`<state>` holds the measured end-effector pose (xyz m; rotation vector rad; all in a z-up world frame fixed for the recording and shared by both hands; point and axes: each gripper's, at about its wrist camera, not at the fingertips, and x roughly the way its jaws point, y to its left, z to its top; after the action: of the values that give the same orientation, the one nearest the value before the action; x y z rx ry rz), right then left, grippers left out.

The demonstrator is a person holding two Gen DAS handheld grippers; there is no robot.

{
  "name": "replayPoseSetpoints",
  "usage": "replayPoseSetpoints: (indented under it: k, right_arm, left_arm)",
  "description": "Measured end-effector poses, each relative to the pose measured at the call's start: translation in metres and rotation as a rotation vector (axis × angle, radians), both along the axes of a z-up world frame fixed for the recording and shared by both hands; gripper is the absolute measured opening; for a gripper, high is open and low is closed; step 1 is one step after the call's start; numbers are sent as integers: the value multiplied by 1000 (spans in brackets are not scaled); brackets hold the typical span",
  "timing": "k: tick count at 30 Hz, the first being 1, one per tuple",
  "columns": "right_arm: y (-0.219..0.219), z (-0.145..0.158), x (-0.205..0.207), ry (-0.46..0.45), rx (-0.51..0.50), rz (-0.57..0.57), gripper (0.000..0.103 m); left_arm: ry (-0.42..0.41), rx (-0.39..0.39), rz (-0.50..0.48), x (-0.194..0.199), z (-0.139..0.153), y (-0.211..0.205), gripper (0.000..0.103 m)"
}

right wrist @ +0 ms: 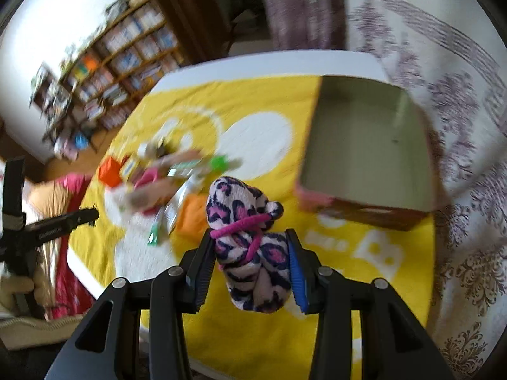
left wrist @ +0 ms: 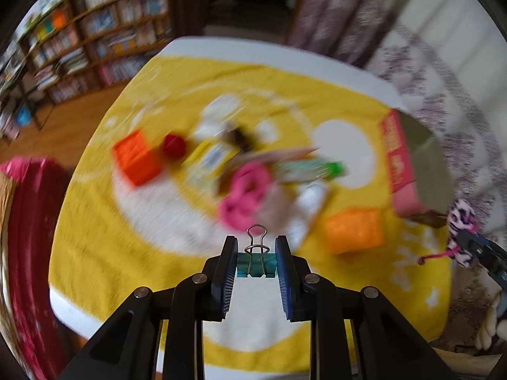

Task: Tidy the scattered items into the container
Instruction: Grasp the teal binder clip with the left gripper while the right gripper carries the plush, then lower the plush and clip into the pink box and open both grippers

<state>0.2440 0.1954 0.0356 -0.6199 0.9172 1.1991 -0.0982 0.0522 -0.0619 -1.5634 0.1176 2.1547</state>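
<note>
Over the yellow-and-white cloth on the tabletop, both tools are loaded and held clear of the pile. The left hand-held gripper has its jaws pressed against the two ends of a teal binder clip, hard and boxy, its wire handles pointing forward. Squeezing it endwise looks a sensible choice, since the flat ends give the ribbed pads something square to bite.

The right hand-held gripper is closed around a fuzzy leopard-print sock bundle, pink, white and navy, tied with a pink cord. It is soft, so the jaws sink in at its middle while the bulk bulges above and below.

The container, a cardboard box with pink printed sides and a plain grey-green inside, stands open on the far right of the cloth, nothing visible in it. The sock is held near its front wall, I'd judge on its way in.

Left of the box lies the remaining clutter, blurred: two orange blocks, a red ball, something pink and looped, packets and a green-capped piece.
</note>
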Motion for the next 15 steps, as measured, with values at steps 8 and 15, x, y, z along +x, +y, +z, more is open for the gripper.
replayPoseSetpoints:
  k: [8,15]
  right_arm:
    - [-13,30,63,-27,97,-150,46]
    - [-16,37,91,-43,122,-215,46]
  left_arm:
    - [45,117,-213,20,60,102,25]
    - [54,186,-383,34,78,189,25]
